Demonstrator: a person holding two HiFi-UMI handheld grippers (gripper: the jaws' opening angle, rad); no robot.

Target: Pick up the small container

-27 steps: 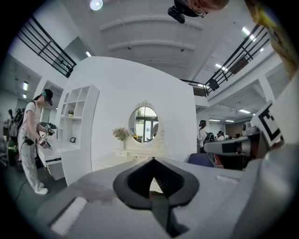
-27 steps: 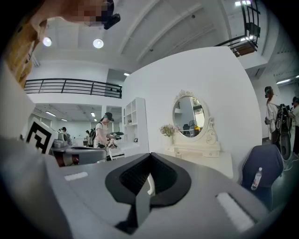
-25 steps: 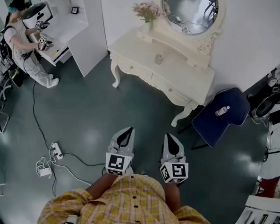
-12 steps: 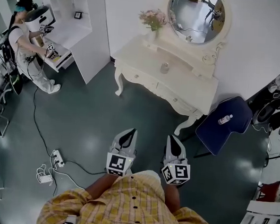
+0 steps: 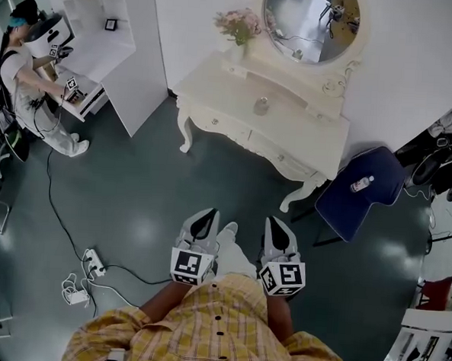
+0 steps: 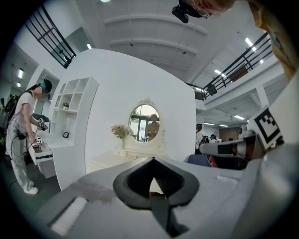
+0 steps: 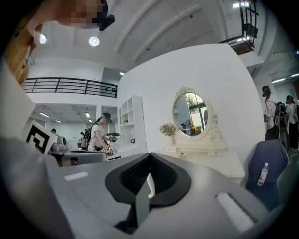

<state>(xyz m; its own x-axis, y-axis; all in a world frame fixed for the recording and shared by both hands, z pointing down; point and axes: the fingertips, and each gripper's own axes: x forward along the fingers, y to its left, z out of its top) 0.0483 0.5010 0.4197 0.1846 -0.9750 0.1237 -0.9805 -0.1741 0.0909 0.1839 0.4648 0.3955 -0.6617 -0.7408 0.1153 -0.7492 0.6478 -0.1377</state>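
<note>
the small container (image 5: 261, 105) is a stubby greyish pot, round as seen from above. it stands alone on the top of the white dressing table (image 5: 304, 146), in front of the oval mirror (image 5: 310, 25) and right of the vase of pink flowers (image 5: 239, 24). one container, one mirror, one vase. just right of the table stands one blue chair (image 5: 377, 204) with one clear bottle (image 5: 361, 183) lying on its seat.

both grippers are well apart from the table, held side by side over the dark floor before a plaid shirt. the left gripper (image 5: 201, 222) has its fingers closed on nothing, and the right gripper (image 5: 278, 230) likewise.

only the head view shows the floor, with a power strip (image 5: 93, 263) and its cable. the right gripper view shows the container as a tiny speck on the tabletop, plus the bottle. in the left gripper view i cannot pick the container out. a second person (image 5: 30, 72) stands at the white shelf unit (image 5: 134, 63).
</note>
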